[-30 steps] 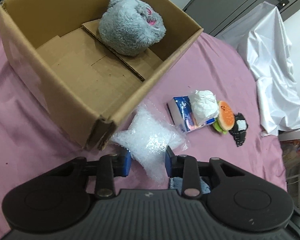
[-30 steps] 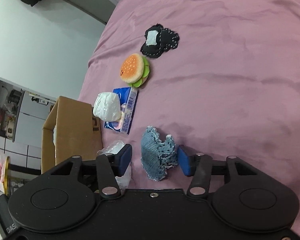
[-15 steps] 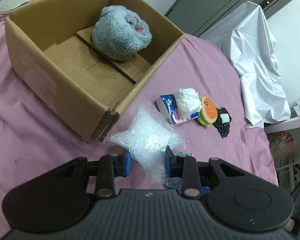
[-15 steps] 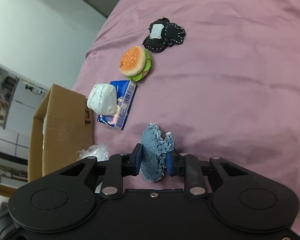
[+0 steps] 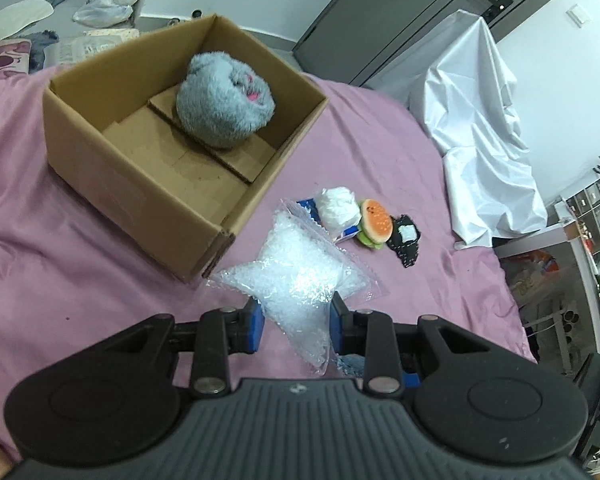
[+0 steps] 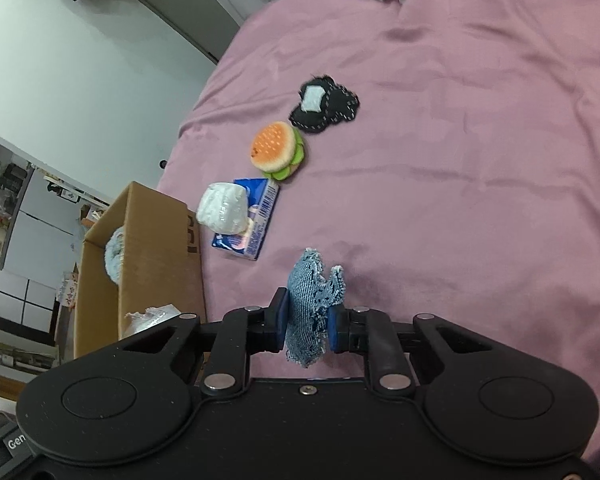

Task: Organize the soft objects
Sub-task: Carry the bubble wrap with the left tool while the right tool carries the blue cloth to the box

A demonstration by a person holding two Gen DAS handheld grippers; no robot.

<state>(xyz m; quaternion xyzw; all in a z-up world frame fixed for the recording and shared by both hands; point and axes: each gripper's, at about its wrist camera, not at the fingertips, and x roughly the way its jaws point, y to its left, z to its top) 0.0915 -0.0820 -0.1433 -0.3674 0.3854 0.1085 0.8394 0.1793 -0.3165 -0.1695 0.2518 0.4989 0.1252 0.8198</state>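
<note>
My left gripper (image 5: 296, 326) is shut on a clear bag of white pellets (image 5: 298, 280) and holds it above the pink cloth, near the corner of an open cardboard box (image 5: 140, 184). A grey plush toy (image 5: 225, 105) lies inside the box. My right gripper (image 6: 307, 326) is shut on a frayed denim pouch (image 6: 310, 304) lifted off the cloth. On the cloth lie a white wrapped bundle (image 6: 223, 208) on a blue tissue pack (image 6: 256, 216), a burger plush (image 6: 276, 150) and a black felt patch (image 6: 324, 105).
The pink cloth (image 6: 480, 180) covers the whole surface. A white sheet (image 5: 480, 128) drapes over furniture at the far right edge. The box also shows in the right wrist view (image 6: 156, 248). Clutter lies on the floor beyond the box.
My right gripper closed on the denim pouch and lifted it. My left gripper rose and pulled back with the pellet bag, so the box and small items look farther away.
</note>
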